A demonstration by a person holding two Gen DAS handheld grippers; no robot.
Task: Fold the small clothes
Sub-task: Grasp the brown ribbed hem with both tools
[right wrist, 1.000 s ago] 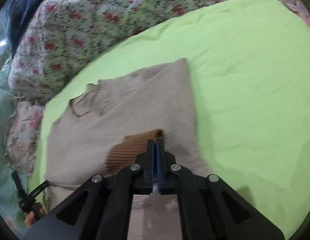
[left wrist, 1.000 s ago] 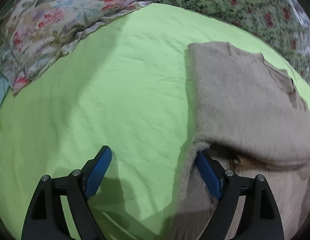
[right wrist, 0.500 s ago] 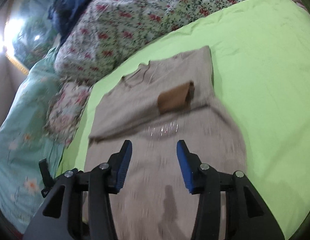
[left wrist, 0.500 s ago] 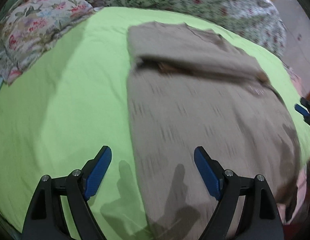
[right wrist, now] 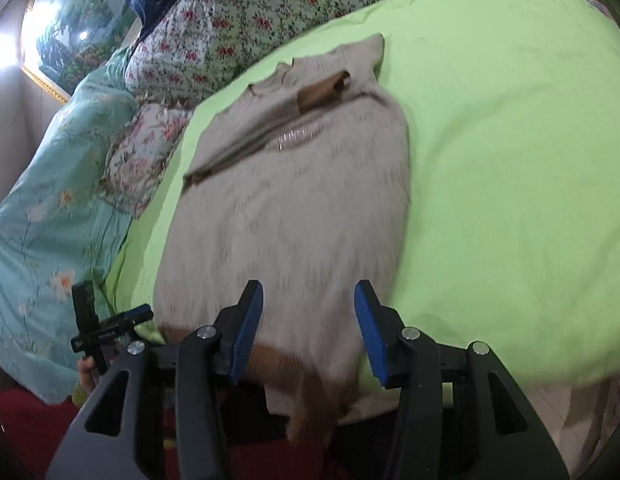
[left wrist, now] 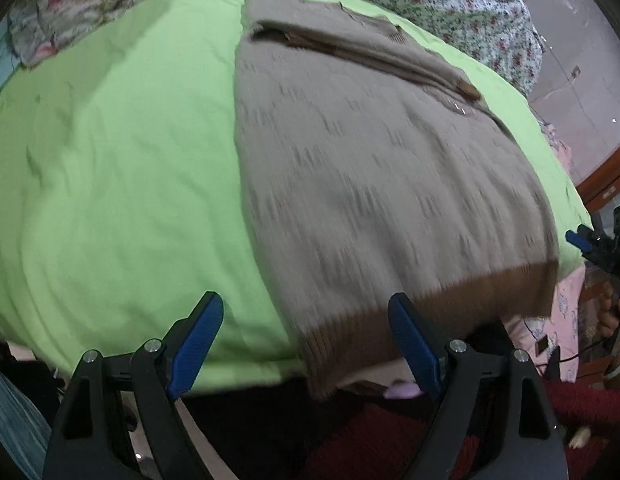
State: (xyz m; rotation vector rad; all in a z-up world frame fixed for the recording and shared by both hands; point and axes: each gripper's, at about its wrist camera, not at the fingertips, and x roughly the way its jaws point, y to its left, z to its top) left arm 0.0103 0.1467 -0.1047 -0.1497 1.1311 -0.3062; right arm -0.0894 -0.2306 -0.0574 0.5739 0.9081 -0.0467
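A beige knit sweater (left wrist: pixel 381 176) lies flat on the green bedsheet (left wrist: pixel 122 168), both sleeves folded across its chest, one brown cuff (right wrist: pixel 321 90) showing. Its brown hem (left wrist: pixel 389 316) hangs over the near bed edge. My left gripper (left wrist: pixel 306 336) is open and empty, just off the hem's left corner. My right gripper (right wrist: pixel 308 332) is open and empty, above the hem's right part. The sweater also shows in the right wrist view (right wrist: pixel 294 216). The right gripper's blue tip shows in the left wrist view (left wrist: pixel 579 240).
Floral pillows (left wrist: pixel 86 4) and a floral quilt (right wrist: pixel 246 20) lie at the head of the bed. A teal blanket (right wrist: pixel 50 208) lies beside the sheet. A red floor covering (left wrist: pixel 389 436) is below the bed edge.
The right gripper let go of the sleeve cuff and opened. Both grippers pulled back from the chest of the sweater to its hem at the near bed edge.
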